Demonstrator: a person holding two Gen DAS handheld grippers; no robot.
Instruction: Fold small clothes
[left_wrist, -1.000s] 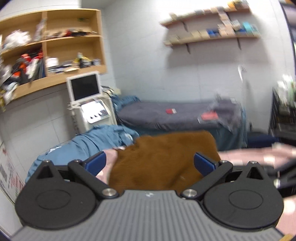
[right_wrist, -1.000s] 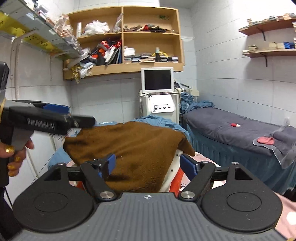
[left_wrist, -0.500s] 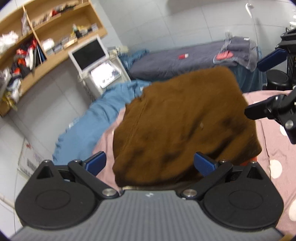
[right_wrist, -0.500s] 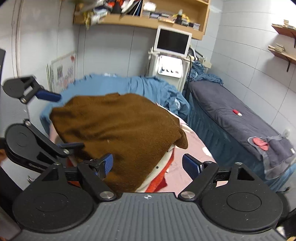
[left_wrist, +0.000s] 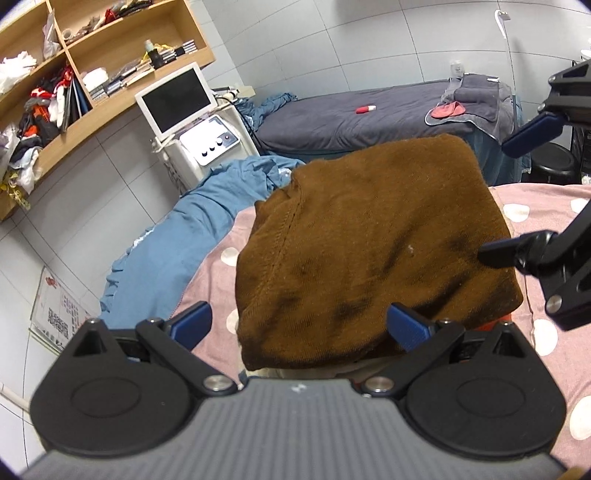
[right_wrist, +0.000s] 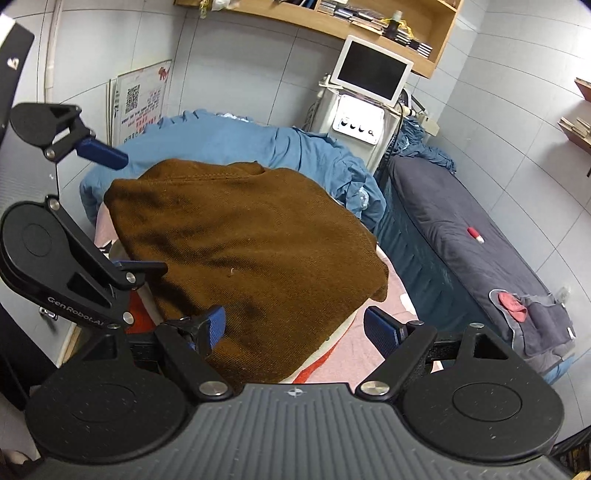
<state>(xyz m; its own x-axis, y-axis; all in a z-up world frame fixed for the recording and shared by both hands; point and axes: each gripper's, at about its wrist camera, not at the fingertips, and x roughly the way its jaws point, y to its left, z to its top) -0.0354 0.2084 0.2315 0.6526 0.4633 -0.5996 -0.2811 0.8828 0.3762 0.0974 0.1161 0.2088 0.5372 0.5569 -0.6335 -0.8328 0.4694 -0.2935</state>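
Pink polka-dot bedcover (left_wrist: 535, 206) now underneath, brown garment (left_wrist: 369, 236) folded ahead of both wide, empty claws, left claw (left_wrist: 299, 325) and right claw (right_wrist: 295, 325), tipped downward from earlier shelf view: fold seemingly complete.

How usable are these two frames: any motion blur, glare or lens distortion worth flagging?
Left wrist view: sharp, strong fisheye bowing of the wall tiles, brown garment evenly lit, mild glow on the white machine panel. Right wrist view: equally sharp, bent shelf at the edge, no glare; soft shadows only.
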